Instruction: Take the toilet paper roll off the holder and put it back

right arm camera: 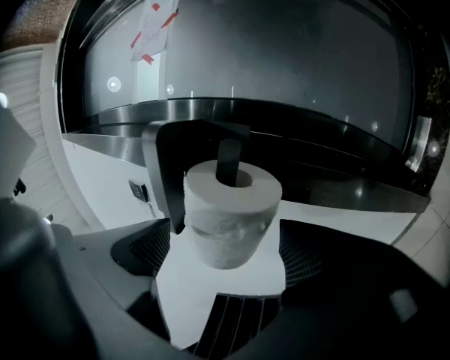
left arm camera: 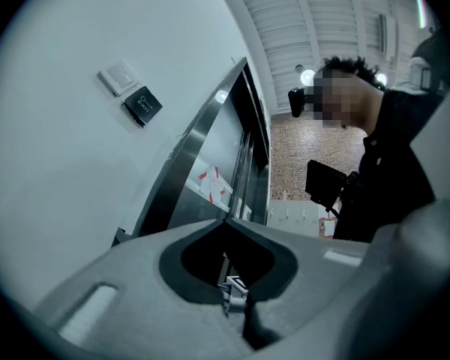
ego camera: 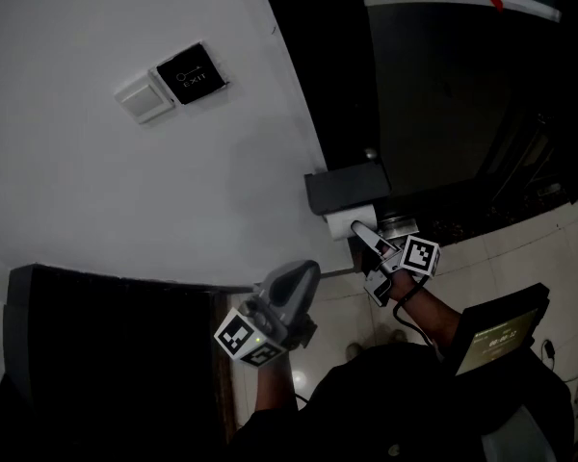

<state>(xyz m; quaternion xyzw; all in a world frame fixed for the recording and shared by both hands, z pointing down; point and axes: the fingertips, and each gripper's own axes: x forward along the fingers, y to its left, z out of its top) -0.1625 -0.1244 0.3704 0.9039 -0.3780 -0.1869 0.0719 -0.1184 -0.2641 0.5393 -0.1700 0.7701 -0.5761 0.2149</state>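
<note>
Held the right gripper (right arm camera: 229,265) with fingers spread wide, one on each side of the toilet paper roll (right arm camera: 232,205), gripping nothing and seemingly not yet touching the paper. Saw the roll seated on the holder (right arm camera: 199,137), dark peg through its core, under the holder's dark cover at the right edge of the white wall (ego camera: 173,181), beside the dark door (ego camera: 443,94). Judged the removal not yet begun. Foresaw trouble from a squeeze set off-centre: soft paper likely to crush or skew, core then binding on the peg during the pull. Feared too light a grip as well, enough to lose the roll from the fingers once clear of the peg and drop it to the tiled floor (ego camera: 501,248). Suspected a loose tail could unwind if dragged. Had the left gripper (ego camera: 289,292) well apart from the roll, fingers closed together on nothing, of no help for steadying.
</note>
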